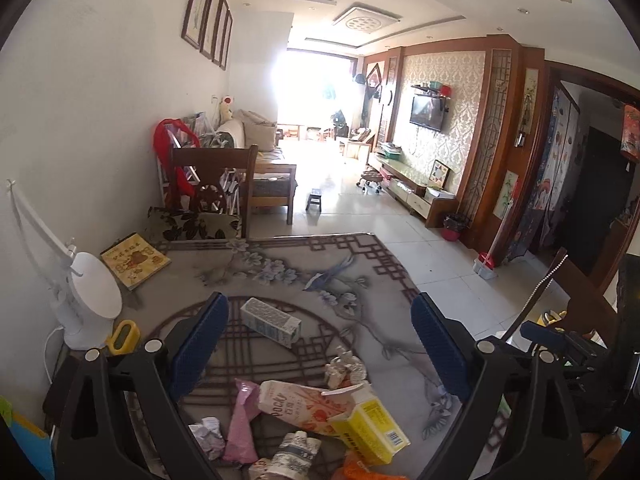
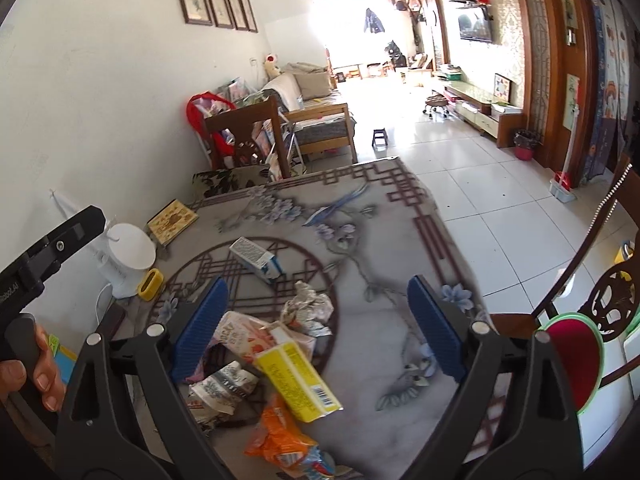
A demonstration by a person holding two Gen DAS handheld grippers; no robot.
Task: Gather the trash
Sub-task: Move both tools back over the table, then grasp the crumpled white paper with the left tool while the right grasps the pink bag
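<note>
Orange snack wrapper (image 2: 280,436) lies nearest us, at the near edge of the patterned table (image 2: 400,360), uncollected. Behind it we list, all heaped in one loose pile: a yellow carton (image 2: 298,376) lying tilted across a Pocky box (image 1: 296,402), a pink wrapper (image 1: 242,420), a crumpled printed paper wad (image 2: 222,390), a small white crumpled scrap (image 1: 208,434) and a crushed foil ball (image 2: 308,308). One blue-and-white carton (image 1: 270,322) lies apart, farther in on the table. We note no bin or bag on the table; a red waste basket (image 2: 525,145) stands well away on the floor by the cabinet. Left gripper (image 1: 320,344) hangs above the pile, jaws wide apart and holding nothing. Right gripper (image 2: 318,332) likewise, jaws wide apart, with pile items showing between them but unpressed. A hand (image 2: 28,372) grips the left tool's handle. Bystanders, not trash by our judgement: a white fan (image 1: 90,304), a yellow book (image 1: 134,260), a small yellow gadget (image 2: 151,284). Progress, as we judge it: nothing shows as collected yet, and every listed piece remains to be picked up.
</note>
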